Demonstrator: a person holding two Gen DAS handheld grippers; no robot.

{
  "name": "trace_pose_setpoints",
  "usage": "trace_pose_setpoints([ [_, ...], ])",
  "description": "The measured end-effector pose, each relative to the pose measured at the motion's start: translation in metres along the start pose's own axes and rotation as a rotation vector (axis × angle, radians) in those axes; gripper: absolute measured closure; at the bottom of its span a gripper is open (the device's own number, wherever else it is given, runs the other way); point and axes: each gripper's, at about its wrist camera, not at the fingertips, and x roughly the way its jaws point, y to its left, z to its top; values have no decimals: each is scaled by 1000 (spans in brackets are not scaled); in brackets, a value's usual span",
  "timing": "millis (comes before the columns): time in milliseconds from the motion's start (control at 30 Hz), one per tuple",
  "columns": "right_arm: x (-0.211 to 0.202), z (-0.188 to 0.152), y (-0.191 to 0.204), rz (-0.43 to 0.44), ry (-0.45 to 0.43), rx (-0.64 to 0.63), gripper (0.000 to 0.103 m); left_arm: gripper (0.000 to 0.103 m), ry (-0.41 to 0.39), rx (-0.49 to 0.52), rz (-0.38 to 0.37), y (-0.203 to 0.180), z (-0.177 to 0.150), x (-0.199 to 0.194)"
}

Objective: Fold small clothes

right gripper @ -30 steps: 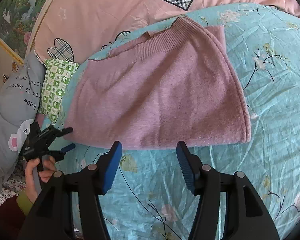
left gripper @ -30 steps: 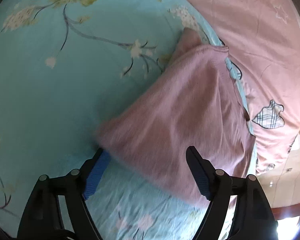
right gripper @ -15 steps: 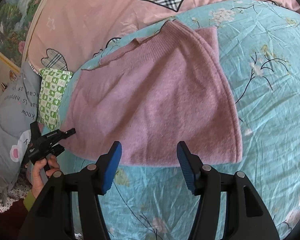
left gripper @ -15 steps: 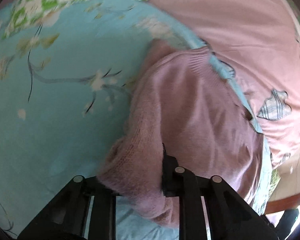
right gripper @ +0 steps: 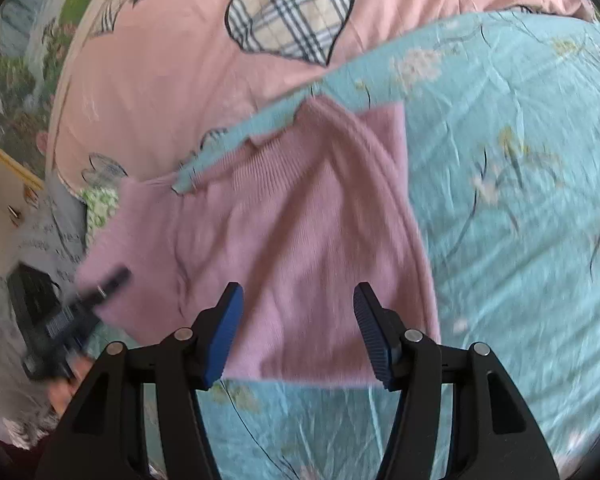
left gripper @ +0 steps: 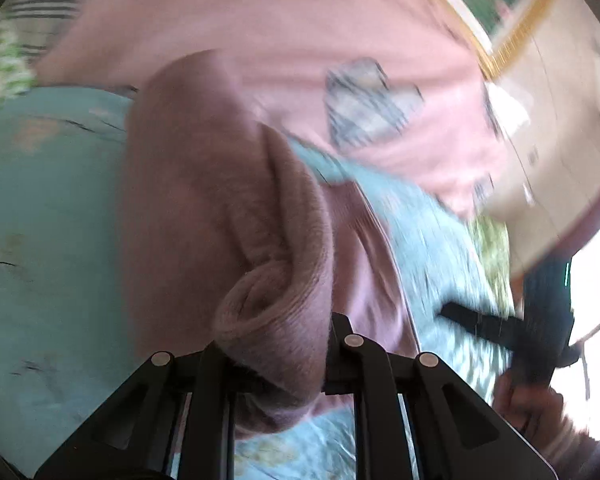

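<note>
The left tongs (left gripper: 274, 364) clamp a bunched corner of a mauve knitted sweater (left gripper: 204, 216); their jaws have just been closing, and the knit now fills the narrow gap between the black fingers, rolled into a thick curl just above them. From that pinch the fabric rises in a raised fold away from the camera, while the rest of the sweater lies on a turquoise floral bedsheet (left gripper: 40, 208). The left wrist view is heavily blurred.

The right tongs (right gripper: 298, 334) hang moderately wide over the near hem of the sweater (right gripper: 300, 240), with nothing between the 2 blue ribbed pads (right gripper: 226, 336); whether the tips touch the knit cannot be told. In this view the left tongs (right gripper: 114, 278) appear at the left, gripping the sweater's left corner, with a person's hand (right gripper: 66, 390) on the handle below them. The sweater's ribbed edge runs diagonally across its upper part, and a strip of the bedsheet (right gripper: 520, 200) shows through at the upper left where the knit is drawn aside.

Beyond the sheet lies a pink quilt with plaid heart patches (right gripper: 292, 16). A green-and-white patterned cloth (right gripper: 100, 204) and a grey printed cushion (right gripper: 40, 236) sit at the bed's left edge. In the left wrist view, the right tongs (left gripper: 480, 326) show at the right, blurred, with a hand (left gripper: 532, 408) below.
</note>
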Motion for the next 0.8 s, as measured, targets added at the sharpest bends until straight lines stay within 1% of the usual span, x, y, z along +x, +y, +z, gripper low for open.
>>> trace_pose_setpoints([
  [67,4,15,-2,45,0,17,44,89,62,24,-7,-9,-11,22],
  [100,11,24,-3,81,16,24,44,89,98,27,-9,-10,-17,35],
  [133,18,29,-2,100,30,26,44,89,111,26,-8,-11,-20,39],
  [200,39,40,0,133,65,27,44,89,118,27,1,-9,-24,43],
  [300,70,50,5,194,115,50,44,89,116,24,-5,-6,-20,41],
  [467,127,65,29,274,184,49,44,89,116,66,18,-8,-25,37],
  [533,145,70,37,286,199,57,44,89,110,83,32,-15,-27,38],
  [567,153,72,41,277,205,56,45,89,107,88,36,-15,-28,37],
  [633,169,75,48,239,223,41,67,89,102,102,45,-18,-30,31],
  [667,173,77,52,239,231,34,85,89,99,111,48,-20,-30,29],
  [733,171,81,57,240,230,19,88,89,86,130,39,-28,-24,21],
  [800,153,89,65,264,192,-13,89,89,61,149,-2,-41,-14,10],
])
